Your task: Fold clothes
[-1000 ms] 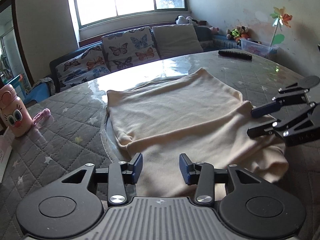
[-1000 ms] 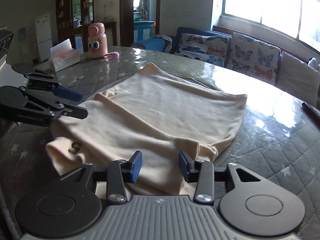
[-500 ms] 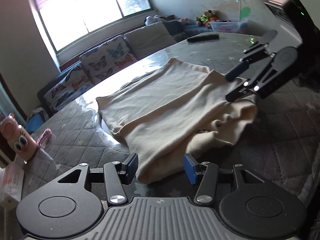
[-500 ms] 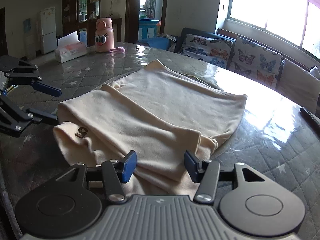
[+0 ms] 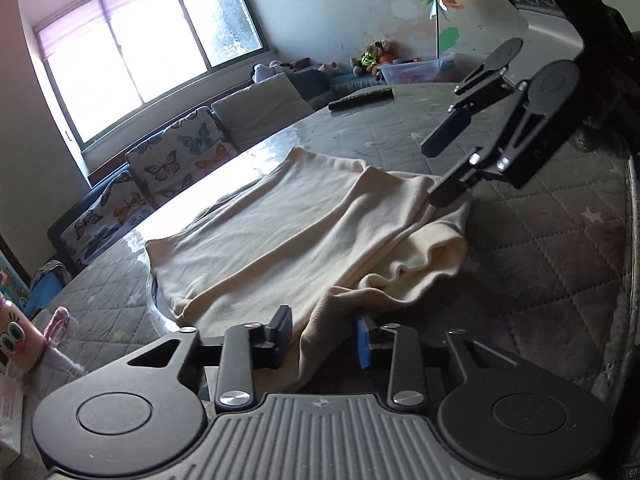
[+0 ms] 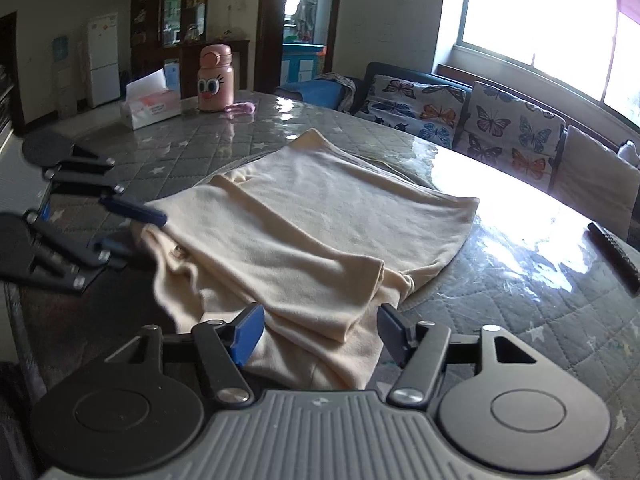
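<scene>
**Garment position relative to tools**

Cream garment (image 5: 304, 236) spread flat on quilted desk (image 5: 560, 248), near edge bunched. Left tool (image 5: 324, 330) wide open, straddling the near hem, nothing gripped. Right tool (image 6: 320, 328) wide open over the opposite folded edge, nothing gripped. Pink bottle (image 6: 215, 79) and tissue box (image 6: 150, 105) well apart from garment.

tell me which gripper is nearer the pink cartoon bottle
Left. The left gripper sits at the garment's edge on the side of the pink bottle; the right gripper is at the opposite near corner, farther off.
</scene>
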